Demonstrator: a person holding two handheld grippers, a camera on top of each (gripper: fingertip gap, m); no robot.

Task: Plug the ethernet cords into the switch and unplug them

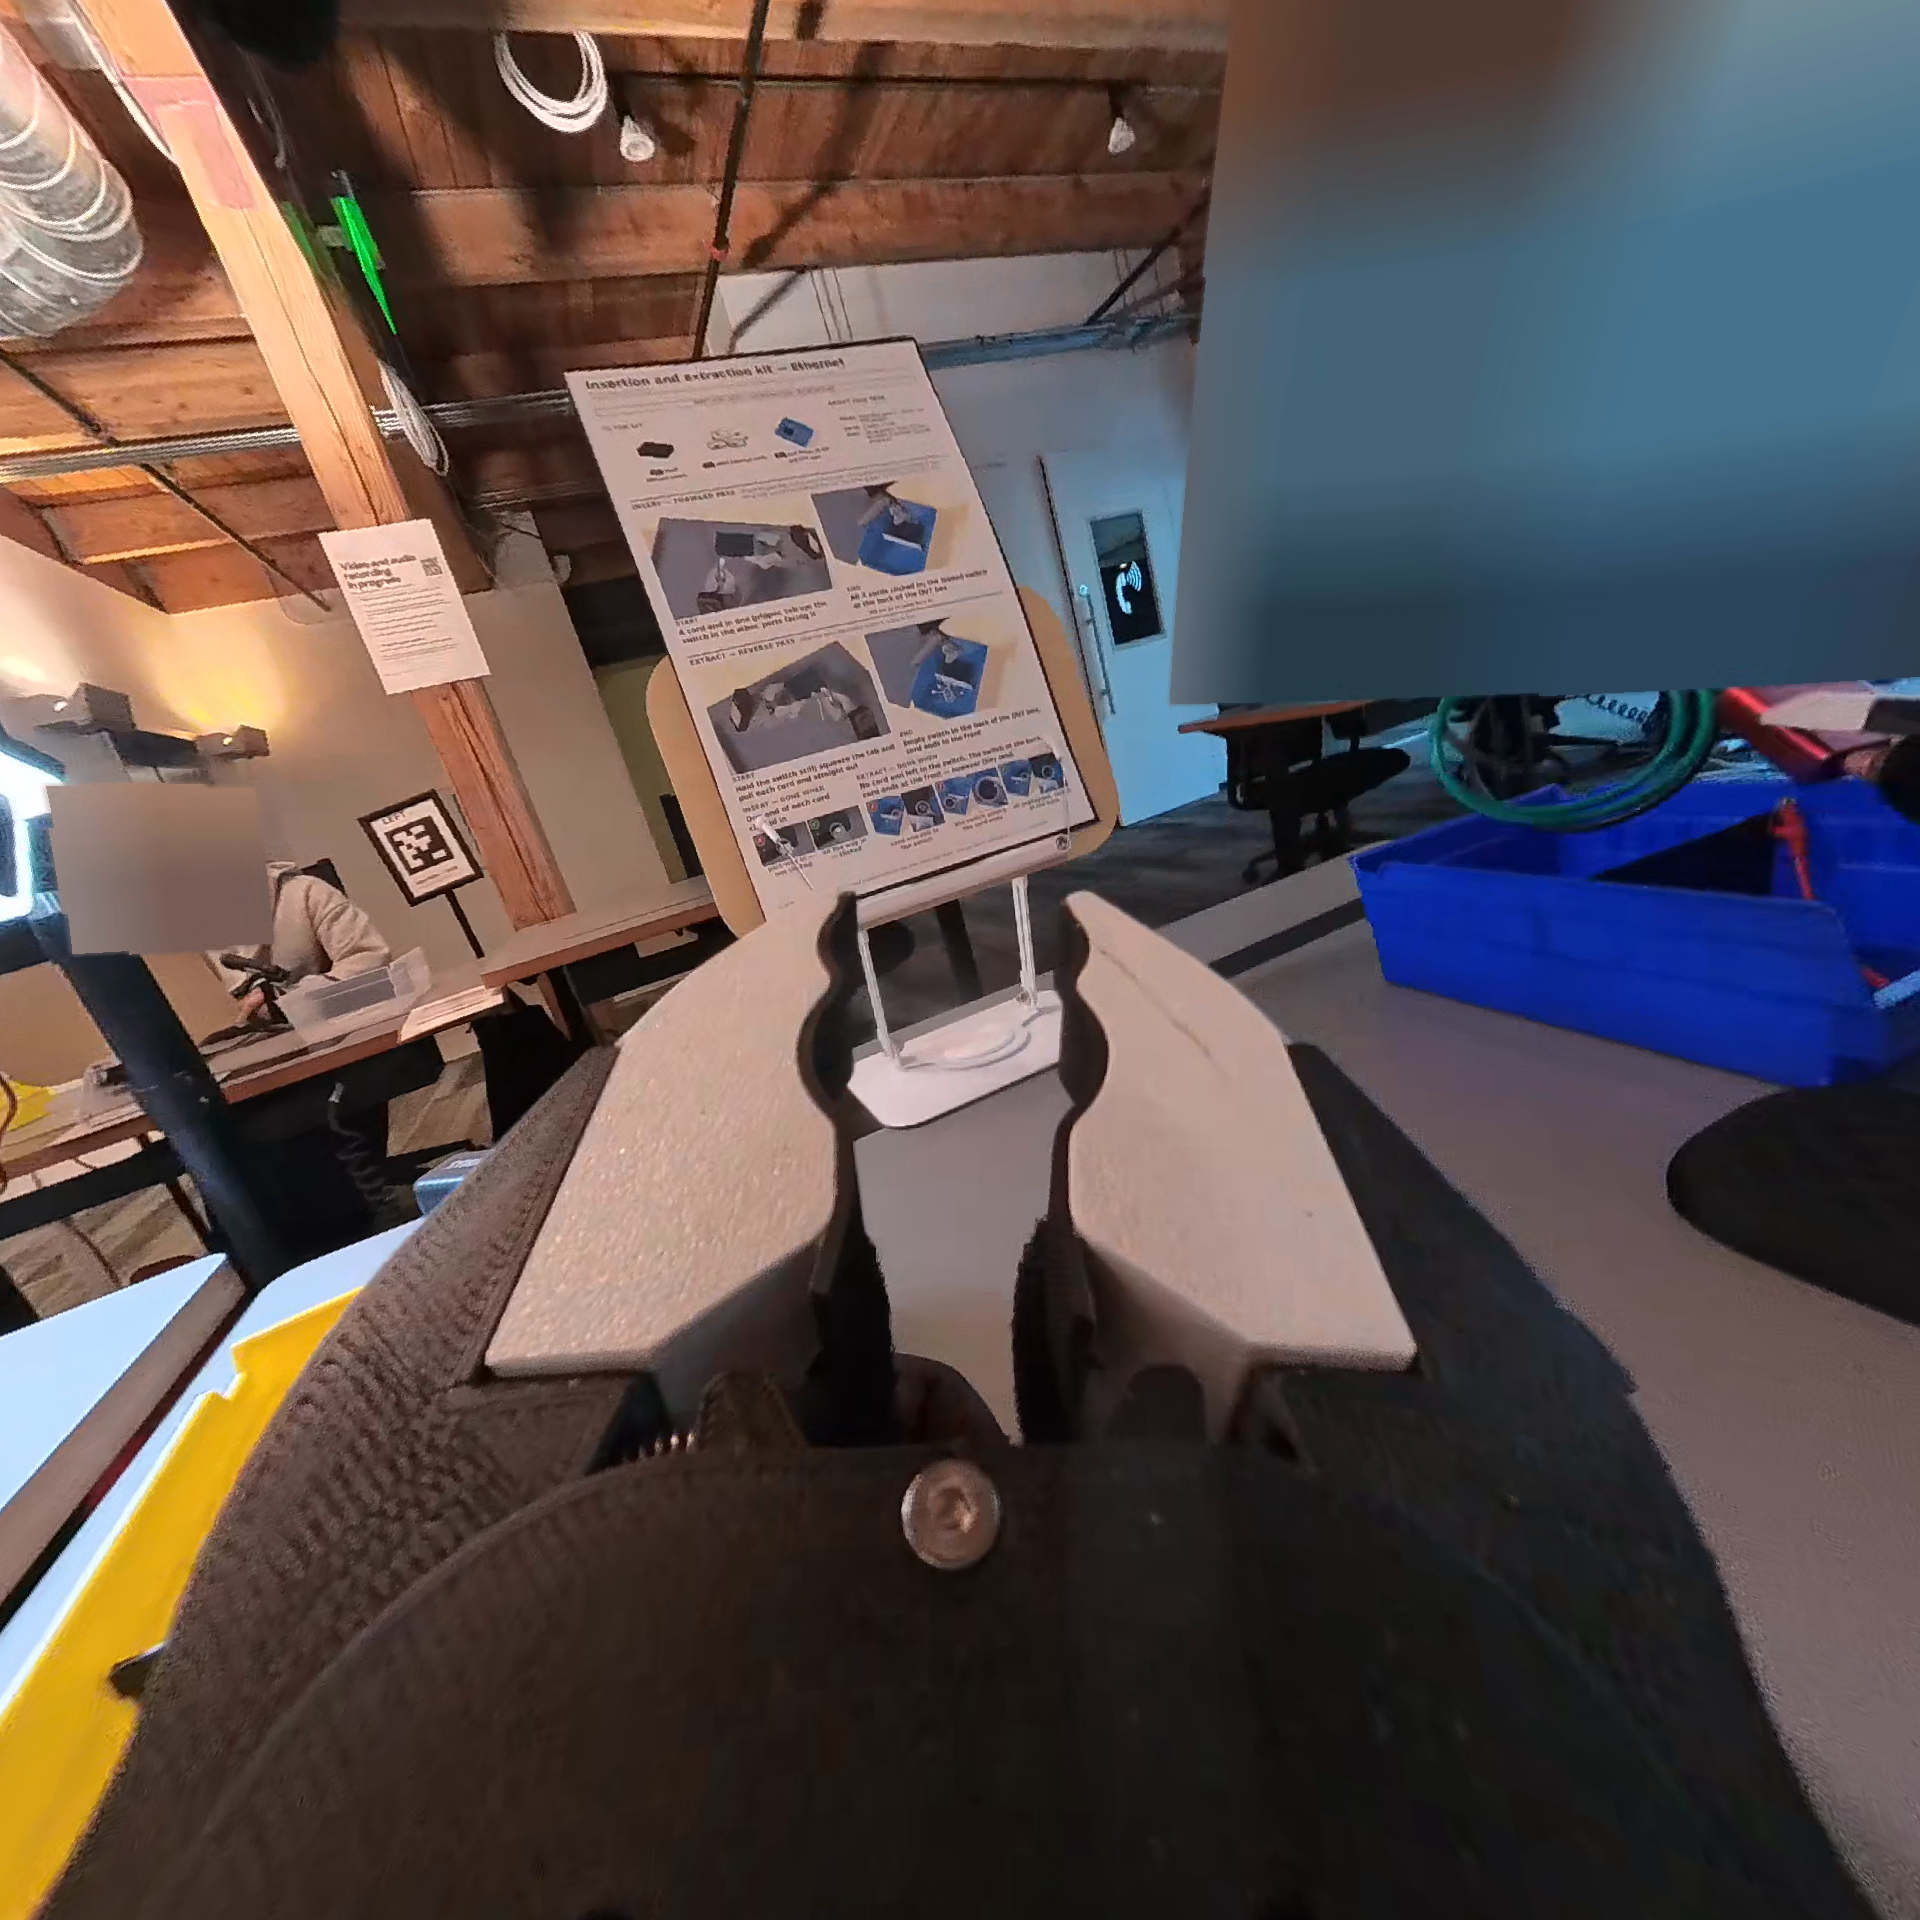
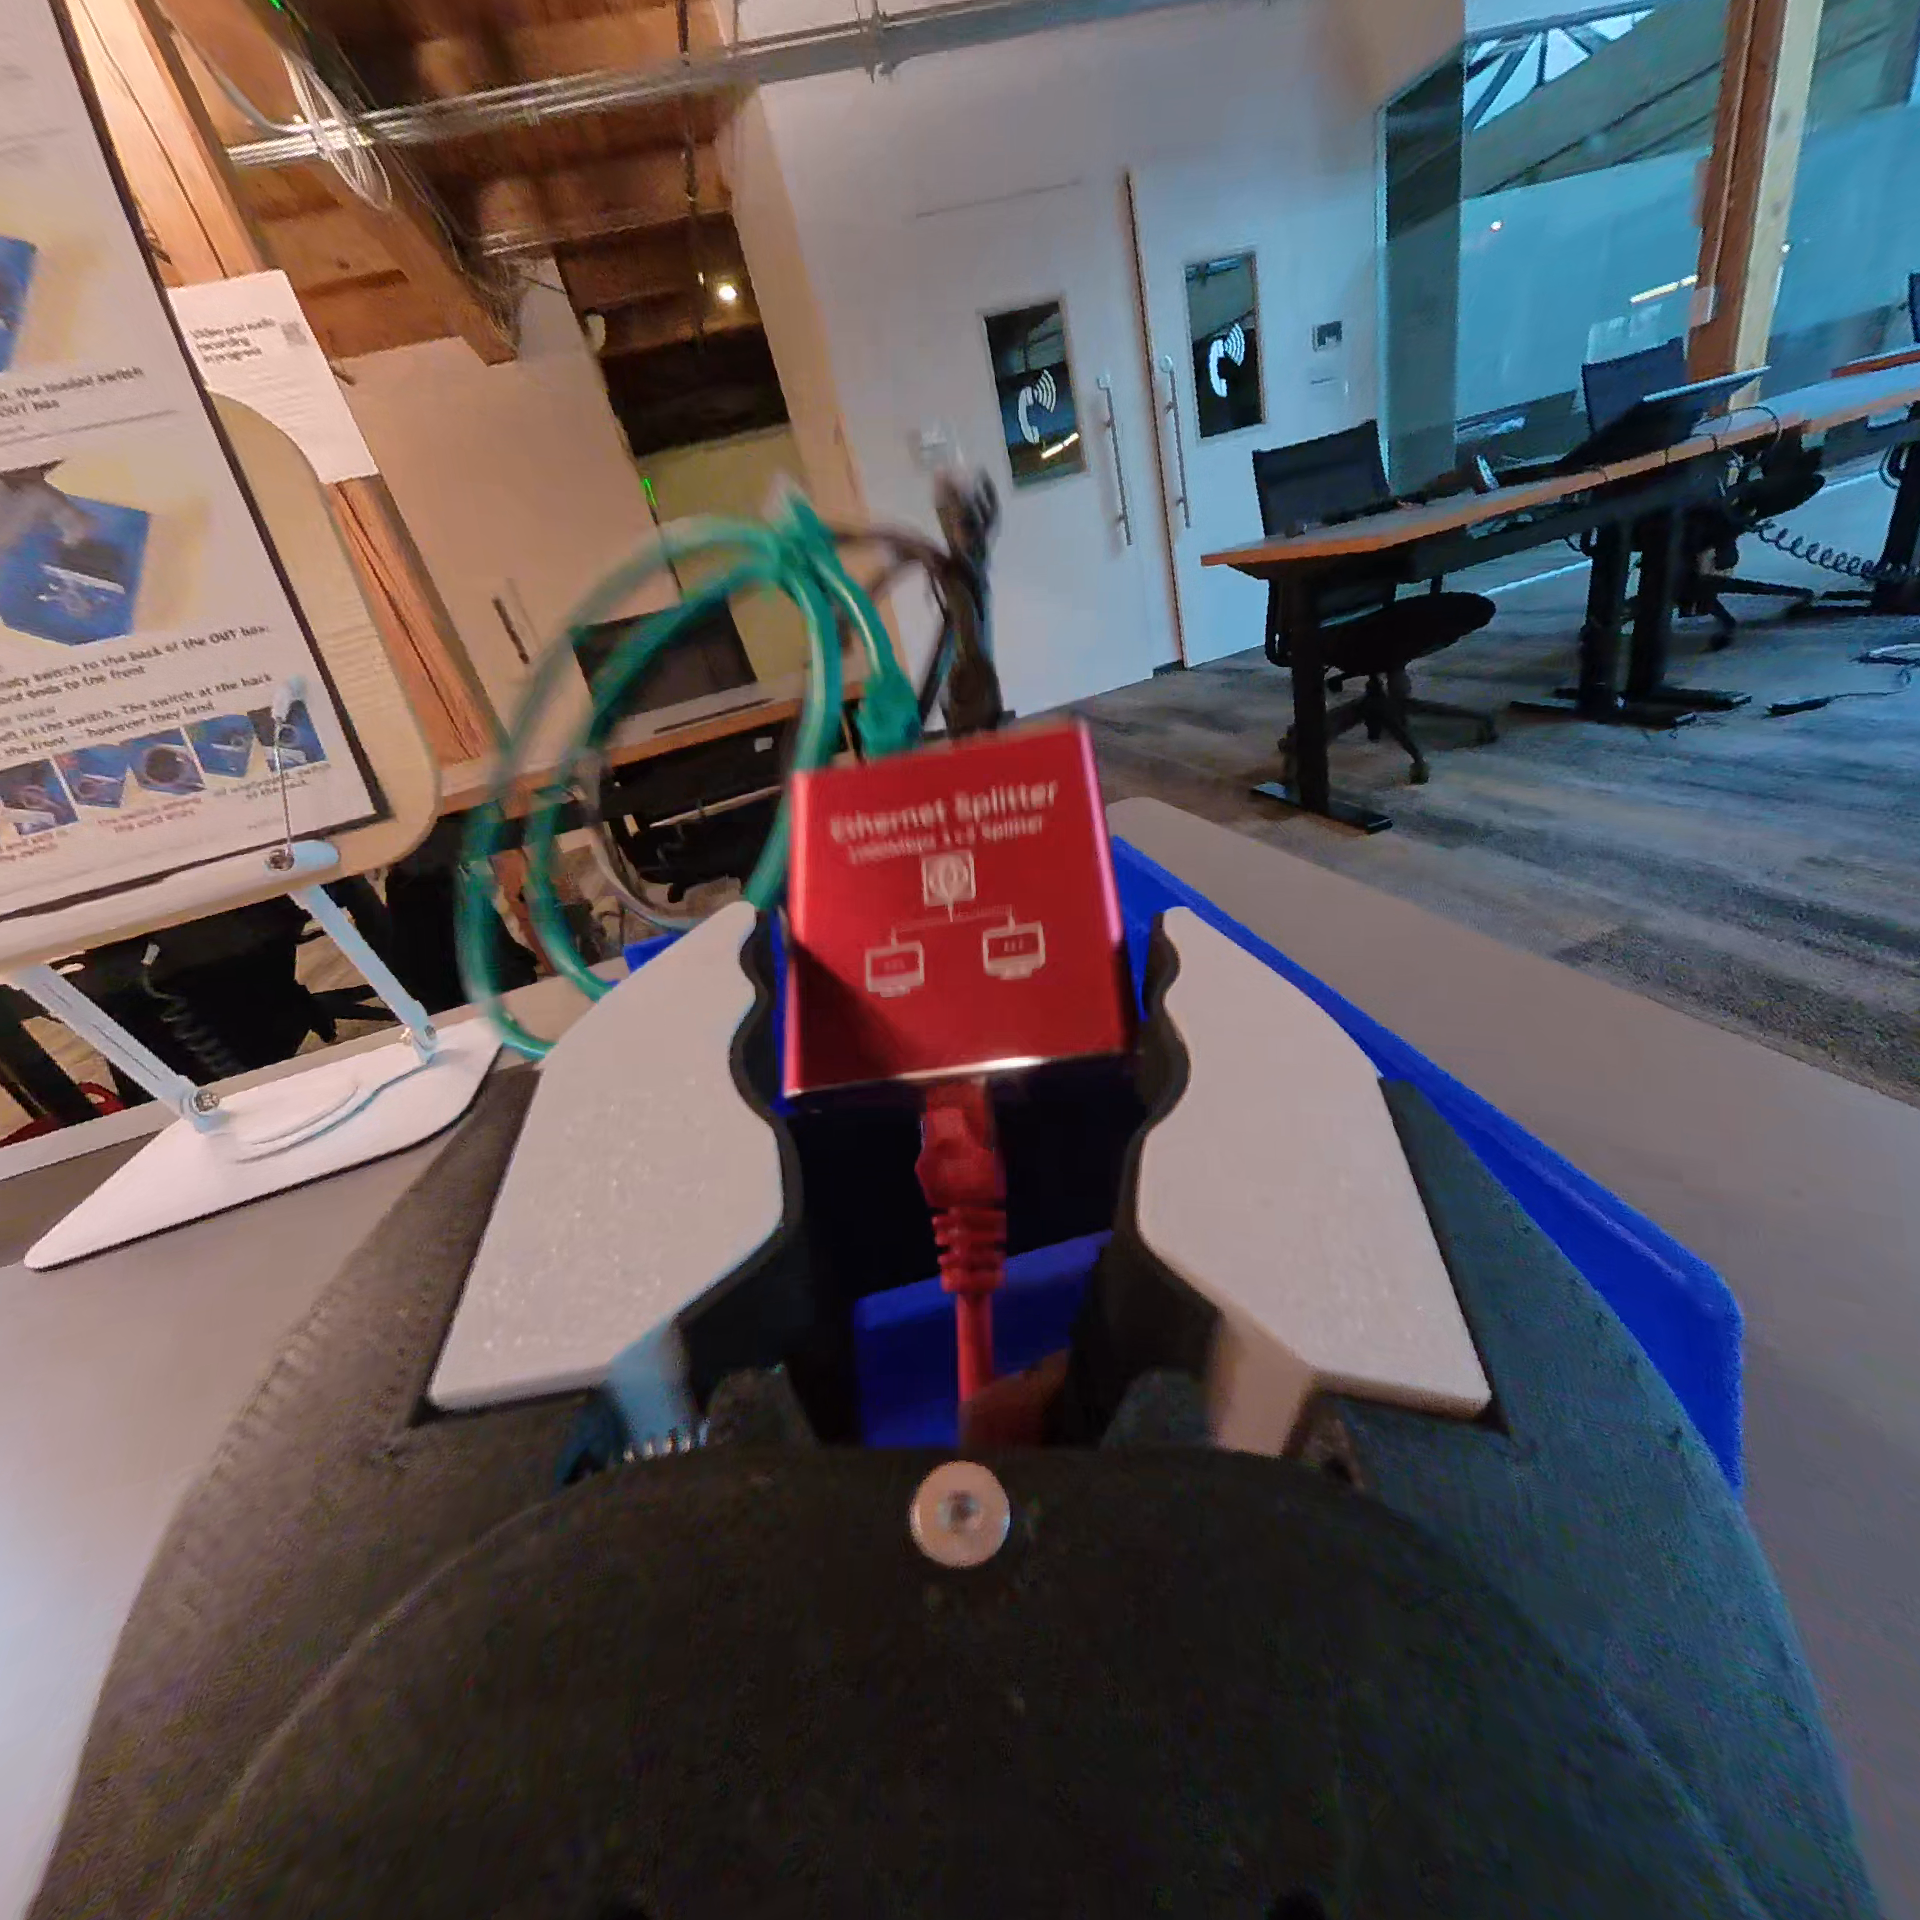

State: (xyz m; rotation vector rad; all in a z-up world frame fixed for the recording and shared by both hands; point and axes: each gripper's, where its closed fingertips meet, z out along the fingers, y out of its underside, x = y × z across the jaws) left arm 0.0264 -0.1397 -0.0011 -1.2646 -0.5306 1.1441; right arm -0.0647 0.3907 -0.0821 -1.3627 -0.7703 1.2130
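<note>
Our right gripper (image 2: 954,997) clamps the red switch (image 2: 951,904), red cord (image 2: 966,1216) plugged beneath, green cord (image 2: 665,748) looping behind, above the blue bin (image 2: 1455,1122); our left gripper (image 1: 956,997) gapes empty before the instruction sheet (image 1: 821,623)

Green cord (image 2: 665,790) motion-blurred; red cord (image 2: 966,1247) far end hidden behind hand-held gripper body.

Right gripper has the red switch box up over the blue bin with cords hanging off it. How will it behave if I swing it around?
The red switch box looks rigid, so it probably won't flex in the right gripper. The green cord loops loosely from its far end and appears motion-blurred, so it will likely whip. The red cord hanging from its near end could snag the blue bin.
</note>
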